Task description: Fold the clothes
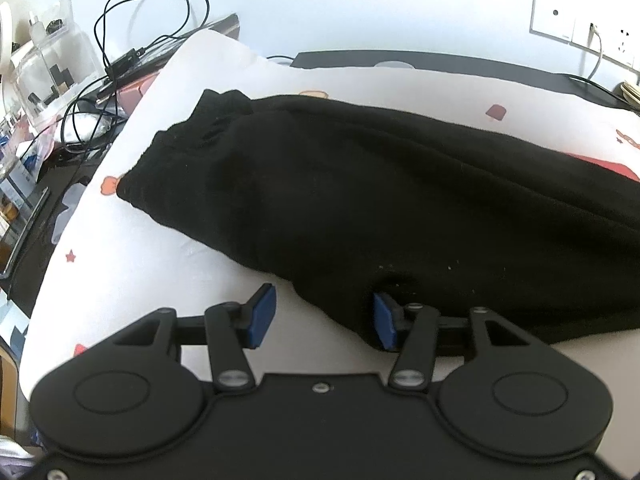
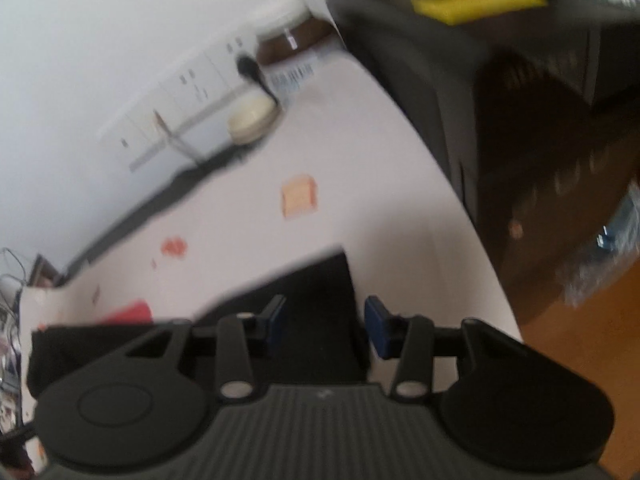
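Left wrist view: black garment (image 1: pixel 380 200) sprawled on the printed sheet (image 1: pixel 132 264), left gripper (image 1: pixel 320 318) jaws parted astride its hem. Right gripper (image 2: pixel 325 326), blurred, seemingly unclamped. Soft, floppy; pinch corners.

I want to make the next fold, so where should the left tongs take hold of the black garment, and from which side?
Grip the near hem of the black garment where it lies flat on the white sheet. Come in low from the near side; the left tongs already straddle that thin, loose edge.
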The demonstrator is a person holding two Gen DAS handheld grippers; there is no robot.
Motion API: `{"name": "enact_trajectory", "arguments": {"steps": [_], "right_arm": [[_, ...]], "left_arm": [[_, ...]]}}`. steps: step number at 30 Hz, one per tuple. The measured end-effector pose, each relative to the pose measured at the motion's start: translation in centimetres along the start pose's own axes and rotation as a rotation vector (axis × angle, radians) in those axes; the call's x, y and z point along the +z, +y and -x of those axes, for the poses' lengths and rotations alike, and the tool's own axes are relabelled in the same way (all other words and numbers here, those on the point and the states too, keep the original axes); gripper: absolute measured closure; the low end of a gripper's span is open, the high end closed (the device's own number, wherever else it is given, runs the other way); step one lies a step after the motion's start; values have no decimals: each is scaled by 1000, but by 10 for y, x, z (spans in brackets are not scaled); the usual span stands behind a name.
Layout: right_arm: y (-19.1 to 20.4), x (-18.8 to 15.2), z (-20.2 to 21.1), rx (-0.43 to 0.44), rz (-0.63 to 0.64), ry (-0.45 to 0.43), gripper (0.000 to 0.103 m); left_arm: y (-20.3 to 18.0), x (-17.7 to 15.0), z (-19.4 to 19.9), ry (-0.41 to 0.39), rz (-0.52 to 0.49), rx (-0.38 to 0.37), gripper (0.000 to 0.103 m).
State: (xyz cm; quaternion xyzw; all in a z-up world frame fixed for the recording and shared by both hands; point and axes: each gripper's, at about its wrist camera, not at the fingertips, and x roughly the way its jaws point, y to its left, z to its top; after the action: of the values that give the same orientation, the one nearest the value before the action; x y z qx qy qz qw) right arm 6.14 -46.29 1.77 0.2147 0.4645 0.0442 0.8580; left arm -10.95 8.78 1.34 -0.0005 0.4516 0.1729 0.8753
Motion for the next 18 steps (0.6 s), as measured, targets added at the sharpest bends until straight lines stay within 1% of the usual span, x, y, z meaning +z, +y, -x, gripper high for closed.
{"name": "enact_trajectory", "arguments": {"steps": [1,4,5,8,9,10,11,12,15,18], "right_arm": [[-2,-6,-3,-3,-15,19,61],[-13,-21,-7,-5,-94,39,61],[-15,-23,-11,-8,-125,41,61],[-19,-34,-12,-1,-162,38,63],[-19,-36,-10,1,-163,23,72],[-20,-36,-12,4,-171,16,83],[-20,-36,-12,6,-184,9,89],[-20,-36,-11,8,-194,-1,91],[-18,-36,2,30,-209,-53,94],[-16,-33,20,45,-220,-113,95]], "left_arm": [[0,-1,0,-2,-5,2,50],[-1,-1,1,-14,-24,3,50],[-1,-1,1,-19,-31,4,50],[0,-1,1,-13,-32,-2,50],[1,-1,0,-4,-24,-9,50],[3,-1,-1,10,-10,-17,50],[4,-2,-2,16,-5,-21,50],[4,-2,-1,15,-11,-22,50],[4,-6,2,6,-28,-32,48],[7,-10,4,9,-6,-51,47]]}}
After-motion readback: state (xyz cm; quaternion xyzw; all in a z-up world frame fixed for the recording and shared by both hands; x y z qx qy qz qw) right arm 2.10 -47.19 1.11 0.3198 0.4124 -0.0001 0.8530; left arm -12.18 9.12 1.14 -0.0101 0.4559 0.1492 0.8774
